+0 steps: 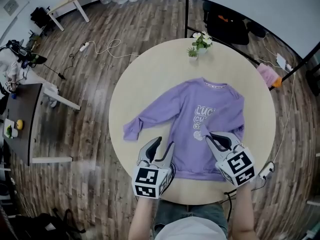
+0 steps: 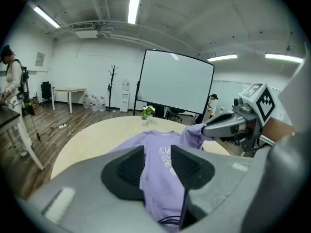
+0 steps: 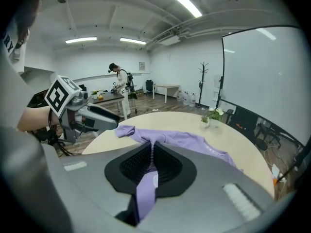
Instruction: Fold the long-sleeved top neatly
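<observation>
A purple long-sleeved top [image 1: 200,114] lies front up on the round beige table [image 1: 145,79], collar toward the far side. Its left sleeve [image 1: 145,120] stretches out toward the table's left. My right gripper [image 1: 209,136] is shut on the other sleeve's ribbed cuff [image 3: 148,152], which it holds over the white print on the chest. The right gripper [image 2: 228,126] also shows in the left gripper view, with purple cloth hanging from its tips. My left gripper [image 1: 161,148] hovers open near the hem's left corner, nothing between its pads [image 2: 129,169].
A small potted plant [image 1: 200,43] stands at the table's far edge. A pink cloth [image 1: 268,74] lies off the right rim. Cables run over the wooden floor. A dark desk [image 1: 22,119] stands far left, and a person [image 3: 119,84] works in the background.
</observation>
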Action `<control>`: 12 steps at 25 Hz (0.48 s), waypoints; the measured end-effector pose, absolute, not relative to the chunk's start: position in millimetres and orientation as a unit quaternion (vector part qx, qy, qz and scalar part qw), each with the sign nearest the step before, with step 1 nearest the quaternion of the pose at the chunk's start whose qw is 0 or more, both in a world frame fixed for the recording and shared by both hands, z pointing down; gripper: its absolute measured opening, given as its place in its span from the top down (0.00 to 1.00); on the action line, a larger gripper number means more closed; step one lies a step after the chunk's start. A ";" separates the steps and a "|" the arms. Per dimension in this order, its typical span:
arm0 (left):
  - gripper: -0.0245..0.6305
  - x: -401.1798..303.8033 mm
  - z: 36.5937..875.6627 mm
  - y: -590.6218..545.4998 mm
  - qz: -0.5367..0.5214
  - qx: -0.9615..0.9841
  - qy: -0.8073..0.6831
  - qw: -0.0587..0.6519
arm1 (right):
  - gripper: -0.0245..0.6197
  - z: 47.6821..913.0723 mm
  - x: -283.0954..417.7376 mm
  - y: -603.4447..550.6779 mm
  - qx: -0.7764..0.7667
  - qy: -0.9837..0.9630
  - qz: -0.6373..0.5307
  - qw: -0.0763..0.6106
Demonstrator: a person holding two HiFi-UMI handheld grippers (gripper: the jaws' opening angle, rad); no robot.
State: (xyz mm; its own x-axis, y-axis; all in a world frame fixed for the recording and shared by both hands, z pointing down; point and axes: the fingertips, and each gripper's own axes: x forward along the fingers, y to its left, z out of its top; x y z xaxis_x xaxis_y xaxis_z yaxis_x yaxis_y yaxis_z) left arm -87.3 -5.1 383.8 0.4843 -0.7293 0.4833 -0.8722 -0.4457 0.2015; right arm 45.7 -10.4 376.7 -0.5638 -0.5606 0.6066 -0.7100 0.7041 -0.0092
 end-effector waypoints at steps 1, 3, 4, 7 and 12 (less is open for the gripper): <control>0.70 -89.4 385.5 -3.7 0.166 0.833 -0.481 0.218 | 0.89 388.3 39.3 -5.8 0.353 -0.875 0.133 0.304; 0.70 -93.3 389.0 -1.2 0.166 0.830 -0.483 0.222 | 0.89 414.1 27.1 4.6 0.330 -0.873 0.143 0.328; 0.70 -95.1 390.6 0.0 0.166 0.829 -0.484 0.225 | 0.89 427.3 21.5 10.1 0.320 -0.870 0.146 0.345; 0.70 -100.7 396.1 4.3 0.168 0.826 -0.487 0.230 | 0.89 462.5 5.8 25.4 0.289 -0.859 0.136 0.399; 0.70 -108.7 404.8 10.1 0.175 0.820 -0.489 0.239 | 0.89 503.8 -13.2 45.9 0.243 -0.845 0.128 0.459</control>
